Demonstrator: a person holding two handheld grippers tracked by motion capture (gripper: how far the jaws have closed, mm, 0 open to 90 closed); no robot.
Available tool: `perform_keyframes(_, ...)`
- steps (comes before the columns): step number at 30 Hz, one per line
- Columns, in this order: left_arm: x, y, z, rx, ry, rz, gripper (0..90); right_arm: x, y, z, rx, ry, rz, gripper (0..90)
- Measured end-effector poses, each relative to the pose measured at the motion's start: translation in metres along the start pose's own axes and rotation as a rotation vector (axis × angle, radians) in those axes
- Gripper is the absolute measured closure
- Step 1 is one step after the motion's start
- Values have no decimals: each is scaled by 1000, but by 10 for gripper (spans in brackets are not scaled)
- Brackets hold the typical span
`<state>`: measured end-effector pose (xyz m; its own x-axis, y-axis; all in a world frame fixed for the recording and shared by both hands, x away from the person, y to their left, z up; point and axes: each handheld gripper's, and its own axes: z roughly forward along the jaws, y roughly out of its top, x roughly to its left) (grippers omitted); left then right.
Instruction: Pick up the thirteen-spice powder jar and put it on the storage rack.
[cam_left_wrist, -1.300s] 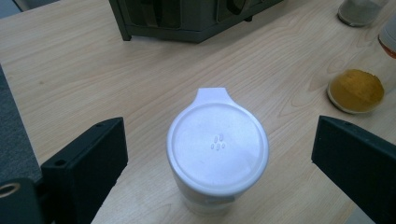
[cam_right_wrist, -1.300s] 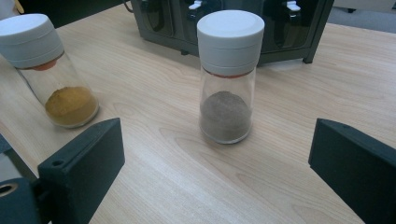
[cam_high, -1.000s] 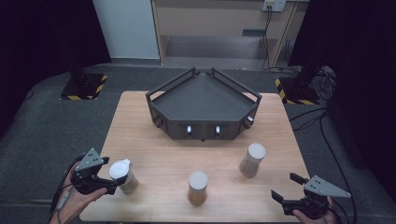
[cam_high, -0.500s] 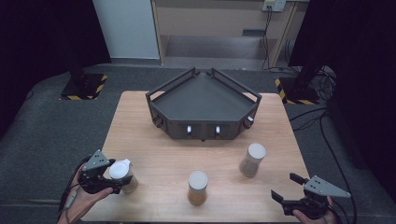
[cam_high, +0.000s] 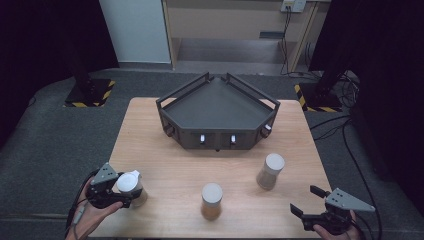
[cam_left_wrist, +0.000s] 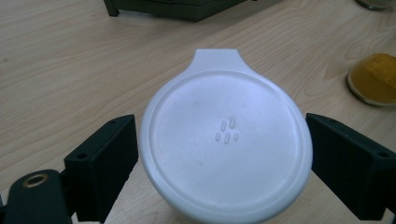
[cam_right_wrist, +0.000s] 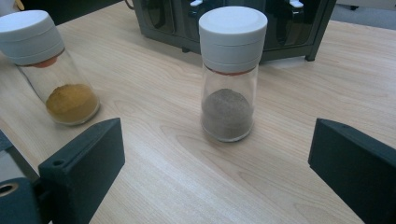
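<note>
1. The left gripper (cam_high: 116, 189) stands at the near left corner of the table (cam_high: 165, 150), and its jaws have just been closing around a white-lidded jar (cam_high: 131, 187).
2. In the left gripper view the jar's lid (cam_left_wrist: 226, 144) sits between the two jaws. A narrow gap shows on each side, so the jaws are not pressing on it.
3. The lid's small tab points away from the jaws, toward the dark tray (cam_high: 218, 114).
4. Beyond the left gripper's right jaw, a jar of yellow powder (cam_left_wrist: 373, 78) stands well apart.
5. The right gripper (cam_high: 312, 206) hovers at the near right corner, jaws wide open with nothing between them.
6. Ahead of its jaws, midway between them, stands a jar of grey powder (cam_right_wrist: 229, 88); the jar of yellow powder stands beyond its left jaw.
</note>
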<state>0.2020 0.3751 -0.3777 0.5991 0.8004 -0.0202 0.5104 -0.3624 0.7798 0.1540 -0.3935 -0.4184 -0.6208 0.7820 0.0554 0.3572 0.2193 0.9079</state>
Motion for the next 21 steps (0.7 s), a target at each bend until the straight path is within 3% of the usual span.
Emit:
perform_keyframes(4,-1,-2,1,-5,2,5,144,0,0,0,3,1,-3,44)
perform_keyframes(6,-4,-2,0,-14,15,32,249,0,0,0,3,0,-2,44)
perform_keyframes(9,-7,-3,-1,-25,30,39,298,0,0,0,2,0,-1,44)
perform_keyframes(21,-8,-4,-2,-29,33,35,301,0,0,1,5,1,-4,46)
